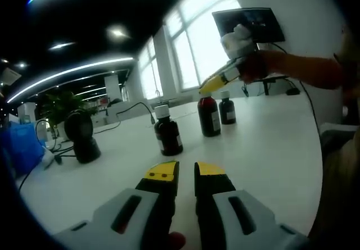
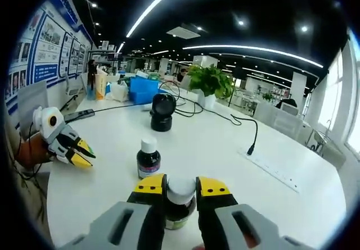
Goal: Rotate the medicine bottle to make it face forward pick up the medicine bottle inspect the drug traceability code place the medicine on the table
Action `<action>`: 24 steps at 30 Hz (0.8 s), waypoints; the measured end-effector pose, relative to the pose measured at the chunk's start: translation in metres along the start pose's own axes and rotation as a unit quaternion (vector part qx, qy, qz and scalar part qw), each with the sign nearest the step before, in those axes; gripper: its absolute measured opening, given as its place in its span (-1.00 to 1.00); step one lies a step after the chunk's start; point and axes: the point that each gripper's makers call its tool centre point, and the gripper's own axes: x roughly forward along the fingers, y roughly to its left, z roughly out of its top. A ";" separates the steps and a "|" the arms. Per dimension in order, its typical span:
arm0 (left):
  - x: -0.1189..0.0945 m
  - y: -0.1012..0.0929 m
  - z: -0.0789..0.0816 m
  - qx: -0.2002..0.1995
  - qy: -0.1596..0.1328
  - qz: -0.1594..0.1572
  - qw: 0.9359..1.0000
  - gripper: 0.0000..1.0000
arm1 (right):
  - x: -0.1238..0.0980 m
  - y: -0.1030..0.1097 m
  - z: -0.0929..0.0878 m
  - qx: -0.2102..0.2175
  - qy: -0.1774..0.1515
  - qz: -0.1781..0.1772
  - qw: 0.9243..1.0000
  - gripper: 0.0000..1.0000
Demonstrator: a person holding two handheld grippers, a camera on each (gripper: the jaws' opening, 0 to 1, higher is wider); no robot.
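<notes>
Three dark medicine bottles stand on the white table point(image 1: 264, 149): a white-capped one point(image 1: 167, 131) nearest me, a middle one point(image 1: 209, 116) and a far one point(image 1: 227, 109). My right gripper point(image 1: 211, 85) reaches in from the right and sits over the middle bottle's top. In the right gripper view its yellow-tipped jaws point(image 2: 181, 185) press both sides of that bottle's white cap point(image 2: 181, 192). Another bottle point(image 2: 148, 160) stands just beyond. My left gripper point(image 1: 187, 170) hovers low over the table short of the bottles, jaws nearly together with nothing between them; it also appears at the left point(image 2: 83, 154).
A black round device point(image 2: 163, 112) with cables stands further along the table, near a potted plant point(image 2: 211, 81) and a blue box point(image 2: 143, 90). A white power strip point(image 2: 275, 171) with a black cord lies to the right. A monitor point(image 1: 250, 25) stands by the windows.
</notes>
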 end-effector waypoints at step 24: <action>0.000 0.001 0.001 0.001 0.000 0.000 1.000 -0.90 | 0.001 -0.010 -0.002 0.035 0.006 -0.158 0.987 -0.65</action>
